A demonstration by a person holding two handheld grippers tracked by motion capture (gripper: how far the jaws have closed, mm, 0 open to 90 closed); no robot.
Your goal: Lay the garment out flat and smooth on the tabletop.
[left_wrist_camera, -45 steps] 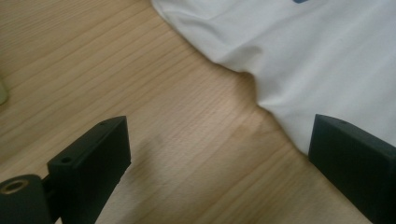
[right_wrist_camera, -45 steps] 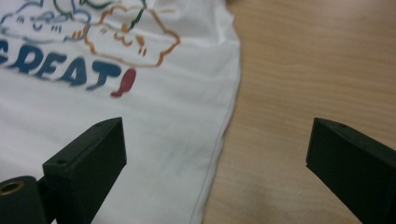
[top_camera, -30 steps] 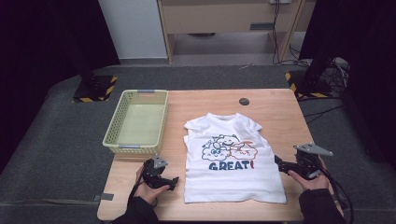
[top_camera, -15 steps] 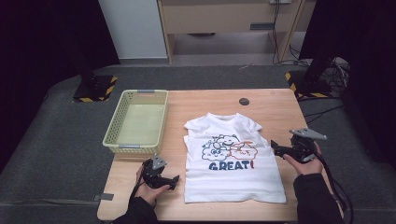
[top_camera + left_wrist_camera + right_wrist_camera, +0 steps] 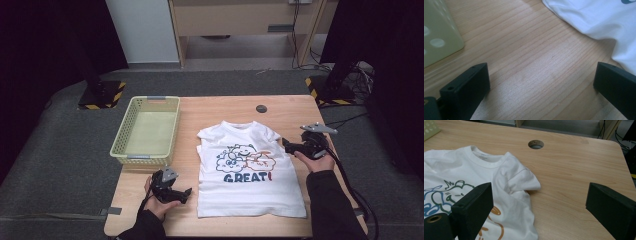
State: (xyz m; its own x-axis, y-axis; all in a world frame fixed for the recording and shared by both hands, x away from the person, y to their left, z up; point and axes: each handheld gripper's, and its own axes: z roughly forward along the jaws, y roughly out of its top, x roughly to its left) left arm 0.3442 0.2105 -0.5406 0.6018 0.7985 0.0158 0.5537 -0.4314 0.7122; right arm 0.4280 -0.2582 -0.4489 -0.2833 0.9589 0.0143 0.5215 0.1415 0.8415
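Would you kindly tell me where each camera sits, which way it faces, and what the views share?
High view: above the person's side, facing forward and down on the table; forearms, left gripper and right gripper show.
Left gripper view: rides the left gripper, facing bare wood; open jaws.
Right gripper view: rides the right gripper, facing a sleeve; open jaws.
Shared: all show the T-shirt.

Floor (image 5: 65,150): I see grey carpet.
Cabinet (image 5: 240,20): light wood, rear.
Curtains (image 5: 45,45): black, both sides.
Panel (image 5: 142,30): white.
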